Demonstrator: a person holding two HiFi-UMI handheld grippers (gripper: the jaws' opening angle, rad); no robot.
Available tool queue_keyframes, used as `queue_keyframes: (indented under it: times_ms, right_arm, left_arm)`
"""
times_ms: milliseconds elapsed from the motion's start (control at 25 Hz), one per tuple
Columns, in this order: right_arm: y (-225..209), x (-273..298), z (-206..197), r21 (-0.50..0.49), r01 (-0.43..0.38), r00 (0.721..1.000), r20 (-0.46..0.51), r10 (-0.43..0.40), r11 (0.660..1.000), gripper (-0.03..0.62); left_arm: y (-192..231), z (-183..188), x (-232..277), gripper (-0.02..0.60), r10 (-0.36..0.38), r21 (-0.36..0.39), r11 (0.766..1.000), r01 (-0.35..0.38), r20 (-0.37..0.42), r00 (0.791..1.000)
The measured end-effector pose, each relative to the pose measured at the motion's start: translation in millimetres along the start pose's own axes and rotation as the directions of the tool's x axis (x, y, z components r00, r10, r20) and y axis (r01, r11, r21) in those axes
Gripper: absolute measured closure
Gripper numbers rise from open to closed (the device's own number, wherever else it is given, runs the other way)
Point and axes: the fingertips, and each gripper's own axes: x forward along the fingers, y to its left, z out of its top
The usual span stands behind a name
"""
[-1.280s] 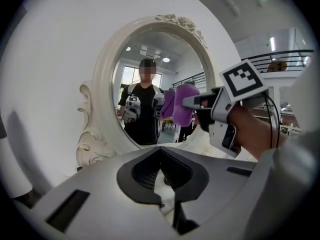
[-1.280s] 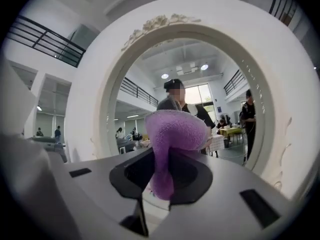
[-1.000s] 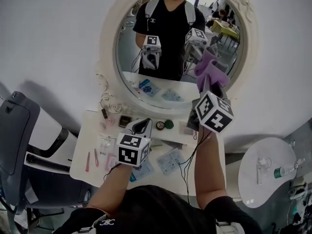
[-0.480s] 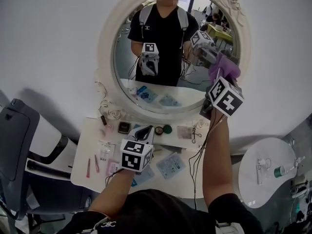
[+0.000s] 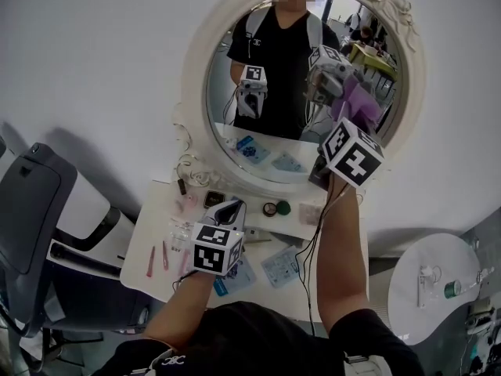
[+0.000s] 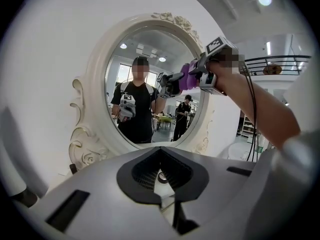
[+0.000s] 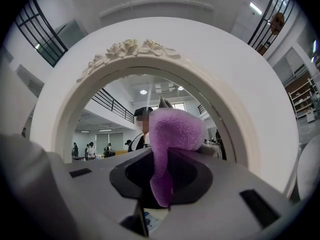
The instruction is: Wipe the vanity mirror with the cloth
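The oval vanity mirror (image 5: 301,143) in its white ornate frame hangs above the table. My right gripper (image 5: 343,128) is raised to the right part of the glass, shut on a purple cloth (image 5: 358,106) that is pressed to or very near the glass. In the right gripper view the cloth (image 7: 175,131) bulges out of the right gripper (image 7: 162,184) in front of the mirror frame (image 7: 130,49). My left gripper (image 5: 232,204) hovers low over the table, shut and holding nothing. The left gripper view shows that left gripper (image 6: 160,176), the mirror (image 6: 150,84) and the cloth (image 6: 186,77).
The white vanity table (image 5: 344,288) carries sachets, small round jars (image 5: 270,208), a green lid (image 5: 283,207) and pink sticks (image 5: 150,261). A grey chair (image 5: 39,210) stands at the left. A round white side table (image 5: 438,280) sits at the right.
My right gripper has risen with the cloth along the right part of the mirror. The left gripper has stayed low over the table. The head view has shifted a little.
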Motion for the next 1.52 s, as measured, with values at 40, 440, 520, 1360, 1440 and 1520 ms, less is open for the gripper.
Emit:
queue_keyframes:
  times_ms: [40, 440, 520, 1360, 1440, 1520]
  right_arm:
    - [9.9, -0.7, 0.2, 0.002, -0.009, 1.0, 0.002, 0.009, 1.0, 0.517]
    - [109.9, 0.6, -13.3, -0.037, -0.136, 0.991, 0.005, 0.137, 0.99, 0.517]
    - [135.1, -0.6, -19.3, -0.077, -0.166, 0.986, 0.005, 0.166, 0.983, 0.517]
    - [298.2, -9.6, -77.8, -0.121, -0.476, 0.879, -0.086, 0.468, 0.871, 0.52]
    - [295.8, -13.4, -78.1, -0.107, -0.512, 0.859, -0.089, 0.505, 0.852, 0.52]
    - [289.9, -22.2, -78.0, -0.087, -0.55, 0.835, -0.08, 0.545, 0.83, 0.52]
  left_arm:
    - [4.5, -1.6, -2.8, 0.578, 0.011, -0.004, 1.0, -0.011, -0.001, 1.0]
    - [49.5, -7.1, -34.9, 0.579, 0.12, -0.049, 0.992, -0.119, 0.016, 0.993]
    - [58.5, -8.6, -41.9, 0.58, 0.143, -0.057, 0.988, -0.142, 0.017, 0.99]
    - [122.7, -31.8, -112.8, 0.579, 0.327, -0.112, 0.939, -0.326, -0.005, 0.945]
    - [123.0, -29.6, -113.2, 0.579, 0.324, -0.113, 0.94, -0.322, 0.0, 0.946]
    - [121.7, -28.4, -110.0, 0.58, 0.314, -0.118, 0.943, -0.312, 0.0, 0.949]
